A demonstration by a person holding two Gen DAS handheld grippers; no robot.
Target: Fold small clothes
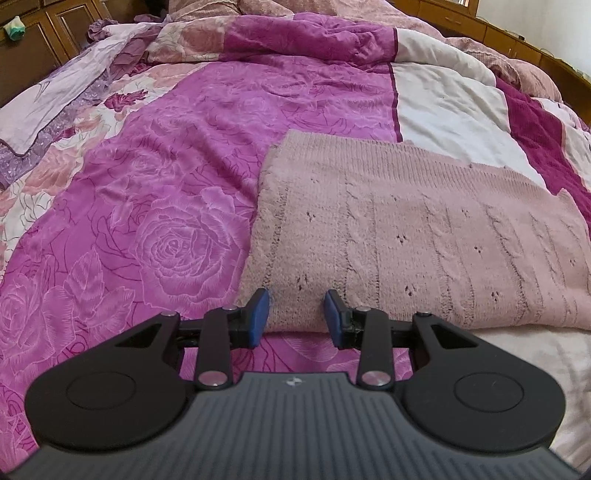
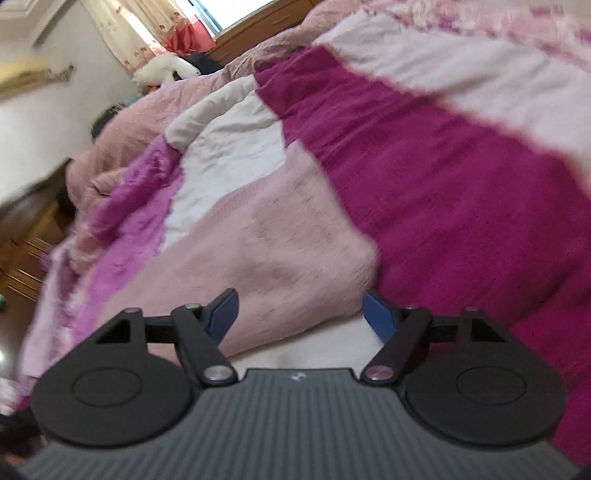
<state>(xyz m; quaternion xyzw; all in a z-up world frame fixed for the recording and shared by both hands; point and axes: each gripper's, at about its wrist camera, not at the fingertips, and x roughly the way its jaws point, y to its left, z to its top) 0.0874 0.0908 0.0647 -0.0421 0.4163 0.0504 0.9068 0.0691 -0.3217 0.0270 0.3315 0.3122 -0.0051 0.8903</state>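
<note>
A pink cable-knit sweater (image 1: 406, 229) lies folded into a flat rectangle on the magenta rose-print bedspread (image 1: 166, 184). My left gripper (image 1: 296, 317) is at the sweater's near left corner. Its blue pads (image 1: 258, 317) press on the folded edge from both sides, so it is shut on the sweater. The right wrist view is blurred and tilted. There the same sweater (image 2: 288, 229) lies just ahead of my right gripper (image 2: 301, 314). Its jaws stand wide open over the sweater's near edge, and the pads do not touch the knit.
Bunched quilts in pink, white and dark magenta (image 1: 314, 33) fill the back of the bed. Wooden cabinets (image 1: 44, 37) stand at the far left and a wooden headboard (image 1: 517, 40) at the far right. A curtained window (image 2: 155, 33) and a white soft toy (image 2: 162, 70) lie beyond the bed.
</note>
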